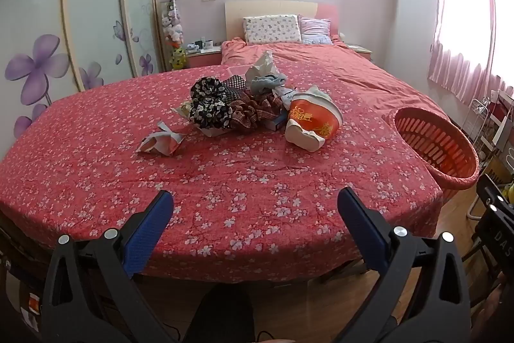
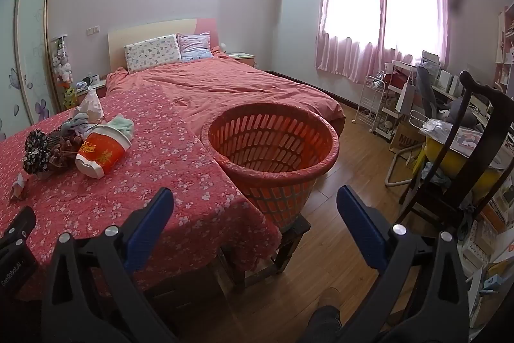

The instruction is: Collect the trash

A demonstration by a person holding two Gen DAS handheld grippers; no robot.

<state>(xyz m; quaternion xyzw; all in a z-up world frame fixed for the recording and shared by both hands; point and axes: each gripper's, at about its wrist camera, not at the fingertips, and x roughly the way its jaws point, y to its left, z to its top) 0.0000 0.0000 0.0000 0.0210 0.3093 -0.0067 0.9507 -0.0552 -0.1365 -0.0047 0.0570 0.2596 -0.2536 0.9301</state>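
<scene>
A heap of trash and cloth lies on the red flowered cover (image 1: 225,169): a red and white noodle cup (image 1: 313,122) on its side, a crumpled wrapper (image 1: 160,142) nearer me on the left, patterned cloth pieces (image 1: 210,105) and a crumpled tissue (image 1: 261,65) behind. An orange slatted basket (image 2: 273,147) stands at the cover's right edge. My left gripper (image 1: 255,204) hangs open over the near edge, well short of the heap. My right gripper (image 2: 255,201) is open too, in front of the basket, holding nothing. The noodle cup (image 2: 102,155) also shows at left in the right wrist view.
A bed with a pink duvet (image 2: 225,85) and pillows (image 2: 152,52) lies beyond. The basket rests on a dark stool (image 2: 289,233) on wooden floor. A dark chair (image 2: 465,150), a white rack (image 2: 372,105) and cluttered shelves fill the right. Wardrobe doors (image 1: 64,37) stand at left.
</scene>
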